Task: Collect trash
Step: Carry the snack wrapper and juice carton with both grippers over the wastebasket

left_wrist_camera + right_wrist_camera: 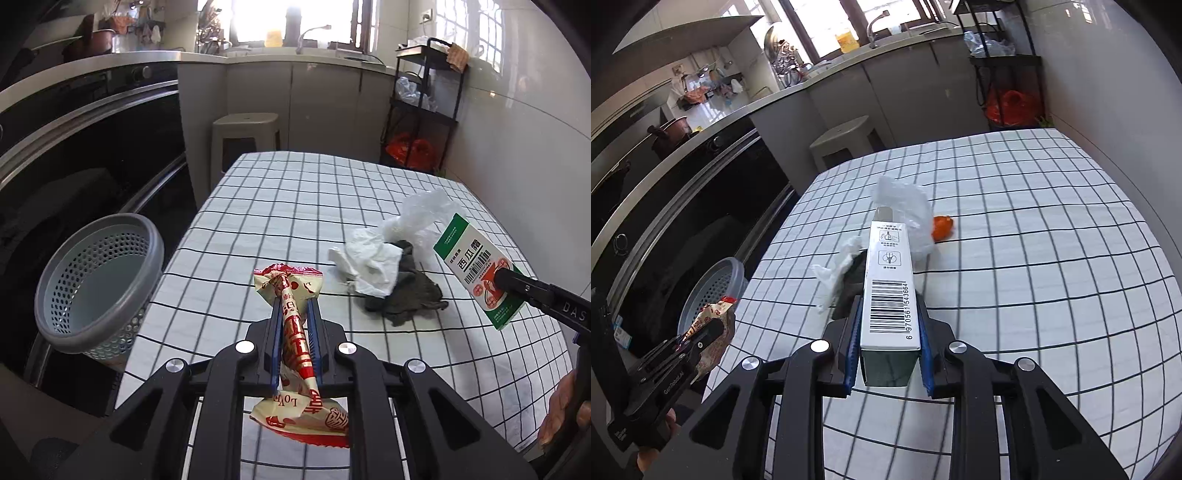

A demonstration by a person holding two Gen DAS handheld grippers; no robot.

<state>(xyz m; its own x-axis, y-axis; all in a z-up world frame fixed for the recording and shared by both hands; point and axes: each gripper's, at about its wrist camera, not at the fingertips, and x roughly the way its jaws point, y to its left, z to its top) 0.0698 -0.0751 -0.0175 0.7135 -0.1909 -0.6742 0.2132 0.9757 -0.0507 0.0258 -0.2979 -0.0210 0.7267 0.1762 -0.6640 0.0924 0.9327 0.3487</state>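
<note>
box: barcode 6970561543664, "西瓜霜"; wrapper: "love"; right gripper: "das"

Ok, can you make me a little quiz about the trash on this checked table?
1. True or false: the left gripper is shut on the red and cream wrapper.
2. What does the right gripper hold? A) orange scrap B) green and white box C) grey cloth
3. Fill in: the grey basket stands past the table's ____ edge.

Key: 1 true; 2 B, the green and white box; 3 left.
</note>
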